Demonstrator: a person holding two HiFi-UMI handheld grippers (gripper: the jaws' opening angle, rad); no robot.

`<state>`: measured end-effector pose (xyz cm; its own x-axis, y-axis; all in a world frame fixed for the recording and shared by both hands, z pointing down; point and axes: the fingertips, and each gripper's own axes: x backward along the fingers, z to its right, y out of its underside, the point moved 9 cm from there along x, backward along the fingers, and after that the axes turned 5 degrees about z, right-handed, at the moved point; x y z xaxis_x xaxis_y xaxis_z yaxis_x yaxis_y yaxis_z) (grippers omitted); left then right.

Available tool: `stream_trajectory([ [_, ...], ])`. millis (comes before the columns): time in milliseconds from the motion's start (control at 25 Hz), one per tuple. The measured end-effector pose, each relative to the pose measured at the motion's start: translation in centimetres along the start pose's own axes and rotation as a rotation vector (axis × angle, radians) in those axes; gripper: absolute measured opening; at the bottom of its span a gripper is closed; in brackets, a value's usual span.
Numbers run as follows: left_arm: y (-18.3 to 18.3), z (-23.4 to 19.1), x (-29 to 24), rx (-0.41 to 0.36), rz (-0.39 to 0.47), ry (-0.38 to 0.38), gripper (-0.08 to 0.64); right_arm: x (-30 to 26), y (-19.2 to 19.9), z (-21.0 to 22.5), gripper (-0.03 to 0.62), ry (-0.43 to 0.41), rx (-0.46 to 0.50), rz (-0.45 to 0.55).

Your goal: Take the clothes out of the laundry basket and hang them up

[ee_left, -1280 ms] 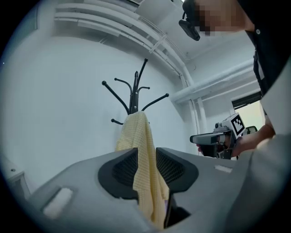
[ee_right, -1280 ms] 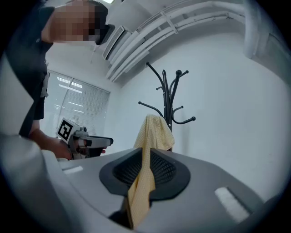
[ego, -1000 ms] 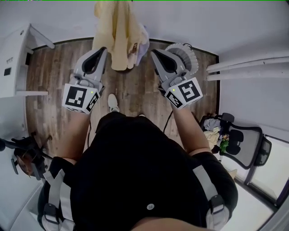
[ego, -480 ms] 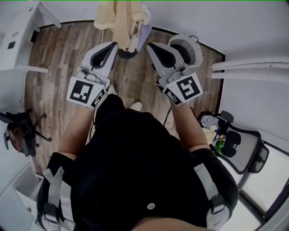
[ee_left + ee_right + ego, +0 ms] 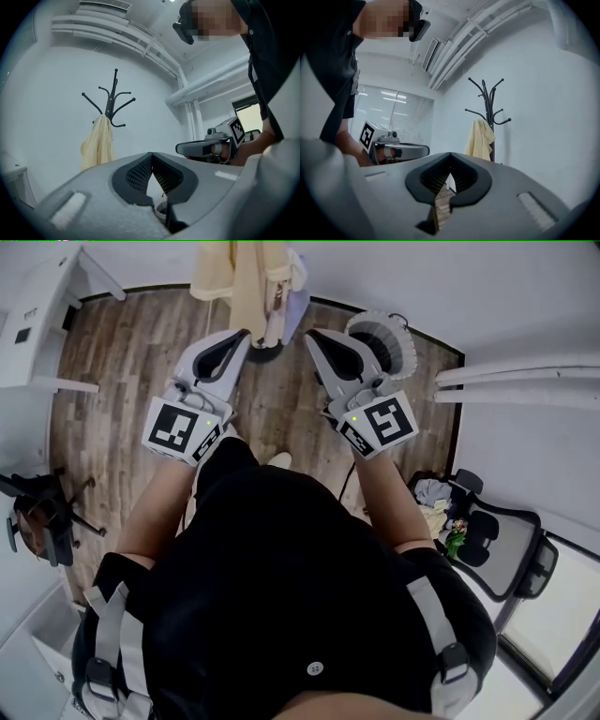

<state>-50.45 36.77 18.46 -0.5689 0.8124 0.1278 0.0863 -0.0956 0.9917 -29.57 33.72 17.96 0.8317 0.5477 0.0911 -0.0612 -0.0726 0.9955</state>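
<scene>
Left gripper (image 5: 242, 335) and right gripper (image 5: 314, 337) held out level side by side ahead of the torso, tips angled slightly toward each other, left forearm (image 5: 161, 507) and right forearm (image 5: 382, 493) bare and extended, left fingers (image 5: 136, 173) pressed together on nothing, right fingers (image 5: 464, 176) likewise closed and empty

Yellow garment (image 5: 230, 282) cut off at top edge, laundry basket (image 5: 398, 338) partly behind right tool (image 5: 312, 336)

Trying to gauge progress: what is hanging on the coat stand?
A yellow garment hangs from a lower hook of the coat stand; the upper hooks are bare. The head view shows something pale lilac beside it, mostly covered by the yellow cloth, so unidentifiable.
</scene>
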Motion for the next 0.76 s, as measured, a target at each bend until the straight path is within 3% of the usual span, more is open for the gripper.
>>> stream_trajectory([
  [760,-0.43,-0.33,-1.0,-0.008,-0.003,-0.006,0.0,-0.22,-0.38,0.48,0.003,-0.014,0.017,0.006],
])
